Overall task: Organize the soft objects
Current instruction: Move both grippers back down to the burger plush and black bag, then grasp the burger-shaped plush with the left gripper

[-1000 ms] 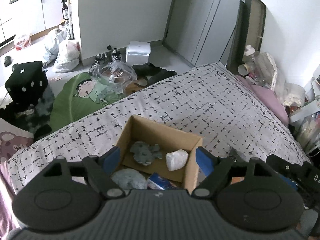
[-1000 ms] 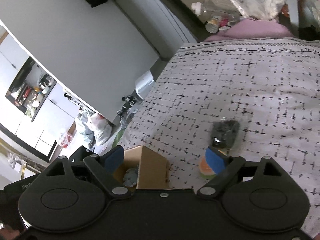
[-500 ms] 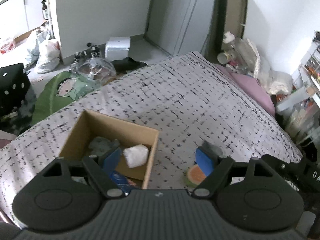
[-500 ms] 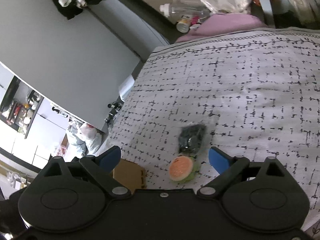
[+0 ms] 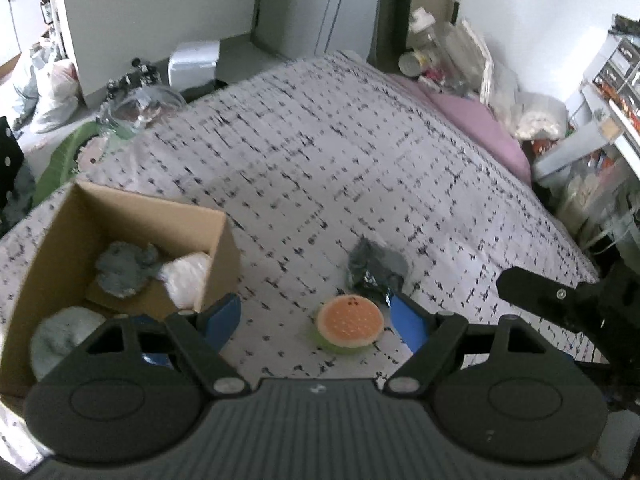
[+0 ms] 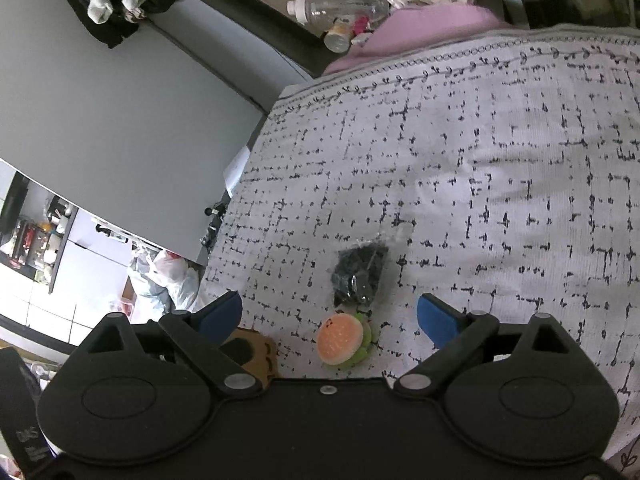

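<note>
Cardboard box left of burger toy; dark bag just behind

The setting is a lived-in home bedroom. A bed with a black-and-white patterned cover fills most of both views, with a pink pillow at its far side. Full plastic bags sit on the floor, bottles stand by the wall, and kitchen shelves show through a doorway.
</note>
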The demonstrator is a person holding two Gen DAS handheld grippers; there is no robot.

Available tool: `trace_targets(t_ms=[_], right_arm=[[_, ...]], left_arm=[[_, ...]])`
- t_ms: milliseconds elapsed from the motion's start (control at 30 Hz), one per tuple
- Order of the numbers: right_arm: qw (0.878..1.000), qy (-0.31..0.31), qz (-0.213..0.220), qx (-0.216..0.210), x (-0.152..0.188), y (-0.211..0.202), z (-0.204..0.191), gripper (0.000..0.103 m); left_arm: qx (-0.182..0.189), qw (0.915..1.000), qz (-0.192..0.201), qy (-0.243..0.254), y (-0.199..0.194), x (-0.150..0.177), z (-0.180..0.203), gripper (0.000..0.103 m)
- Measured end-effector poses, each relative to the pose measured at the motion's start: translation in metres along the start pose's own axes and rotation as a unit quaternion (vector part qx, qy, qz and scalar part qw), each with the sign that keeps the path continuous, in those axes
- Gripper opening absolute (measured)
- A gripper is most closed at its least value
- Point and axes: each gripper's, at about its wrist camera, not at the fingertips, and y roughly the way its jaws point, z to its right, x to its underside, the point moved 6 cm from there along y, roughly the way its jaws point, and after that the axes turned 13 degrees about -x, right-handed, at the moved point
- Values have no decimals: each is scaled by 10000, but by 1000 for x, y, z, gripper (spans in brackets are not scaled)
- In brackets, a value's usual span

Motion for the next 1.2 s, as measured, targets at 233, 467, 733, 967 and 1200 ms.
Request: trace_targets(t_ms=[233, 467, 733, 967, 1200], right_arm=[[9999, 117, -108, -6, 0, 10, 8, 95], [9977, 631, -193, -164, -3, 22, 25, 91], [9963, 827, -126, -182, -9, 37, 35, 82], [9950, 965, -231, -71, -10, 60, 44, 78], [9943, 1005, -348, 53, -6, 82, 45, 75]], left_arm=[[21, 9996, -295, 31, 28, 11, 16, 81], [29, 9986, -530, -73, 53, 18, 23, 81], [125, 9970, -760, 23, 80, 22, 39, 81], [294, 9935, -1097, 64, 102, 25, 42, 54], [234, 9939, -1081, 46, 102, 19, 38, 50]])
